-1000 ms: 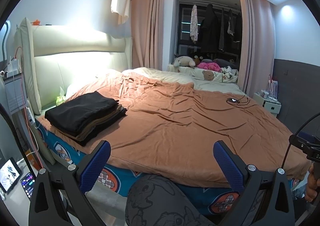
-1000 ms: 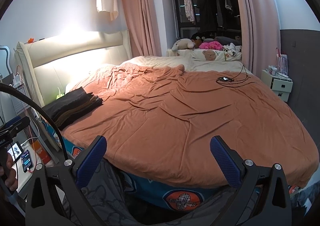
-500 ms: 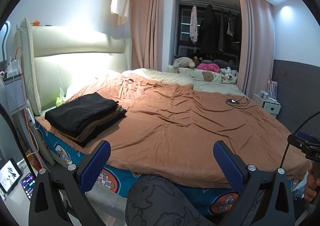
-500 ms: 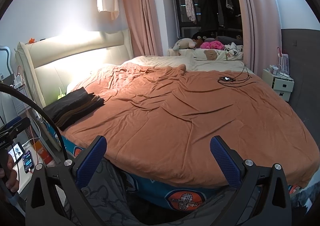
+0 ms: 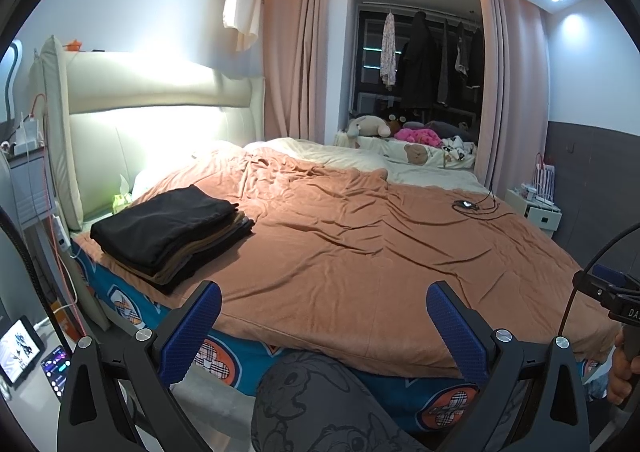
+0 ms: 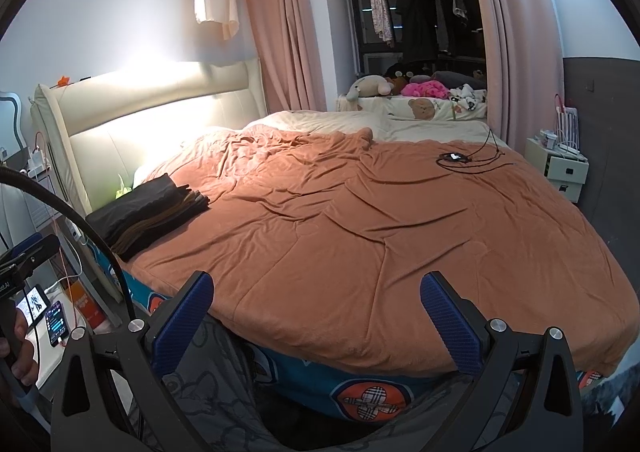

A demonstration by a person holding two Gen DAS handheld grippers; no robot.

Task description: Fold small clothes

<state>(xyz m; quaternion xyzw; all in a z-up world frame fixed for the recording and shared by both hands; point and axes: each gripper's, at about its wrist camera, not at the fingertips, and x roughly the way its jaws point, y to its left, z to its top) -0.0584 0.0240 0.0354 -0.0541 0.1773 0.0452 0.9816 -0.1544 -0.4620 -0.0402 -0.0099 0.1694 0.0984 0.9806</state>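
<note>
Both the left gripper (image 5: 323,326) and right gripper (image 6: 316,316) hold their ribbed blue pads spread wide, gripping nothing. Beyond lies a wrinkled, soft rust-orange blanket (image 5: 360,252). A flat, squared stack of folded black and brown clothes (image 5: 172,230) sits at its near-left corner by the padded cream headboard (image 5: 160,108).

The right gripper (image 6: 316,316) is wide open and holds nothing. A pile of folded clothes (image 6: 146,214) sits at the left on the orange blanket (image 6: 380,220).

Both grippers (left gripper (image 5: 320,326), right gripper (image 6: 316,318)) agape, empty.
</note>
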